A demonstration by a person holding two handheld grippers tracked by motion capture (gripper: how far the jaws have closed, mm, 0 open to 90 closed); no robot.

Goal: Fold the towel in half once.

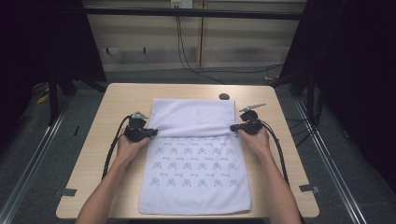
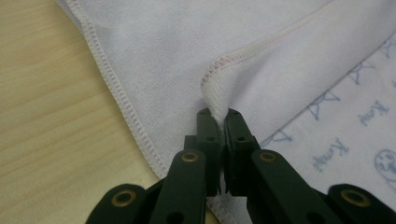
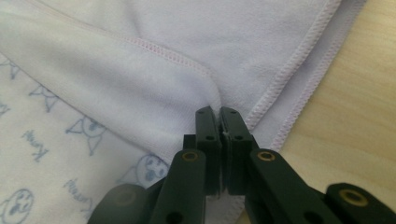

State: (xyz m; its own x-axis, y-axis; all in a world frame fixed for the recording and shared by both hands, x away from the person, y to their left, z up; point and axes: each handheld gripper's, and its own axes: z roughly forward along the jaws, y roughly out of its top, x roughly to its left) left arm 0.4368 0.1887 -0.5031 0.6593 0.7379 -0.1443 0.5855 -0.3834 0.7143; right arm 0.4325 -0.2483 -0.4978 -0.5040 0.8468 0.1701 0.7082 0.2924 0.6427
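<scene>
Towel [image 1: 194, 172]: white cloth with a pale blue printed pattern on one face, plain on the other. Lies flat on the wooden surface [image 1: 93, 158], long axis running away from the person, near hem close to the near edge. Far portion is turned over toward the person, plain side up, forming a rolled fold line across the width about midway.

Left claw [image 1: 152, 132]: jaws closed tight on the stitched corner of the folded-over layer [image 2: 215, 95]; a small pinch of hem stands up between the tips. Held at the towel's left edge.

Right claw [image 1: 235, 127]: jaws closed on the matching corner [image 3: 219, 103] at the towel's right edge, only a thin bite of cloth between the tips.

Step in hand, as judged: a lengthwise fold, far end being carried over the near half.

Other item: small dark round object [image 1: 224, 96] on the surface beyond the towel's far right corner, apart from the cloth.

Risks, as judged:
- Shallow bite on either corner; a tug could slip the hem free and drop that side.
- Uneven travel of the two hands would skew the fold and misalign the side hems.
- Low carry may drag the lower layer, bunching it or shifting it toward the near edge.
- Slack between the claws may leave a crease across the middle.
</scene>
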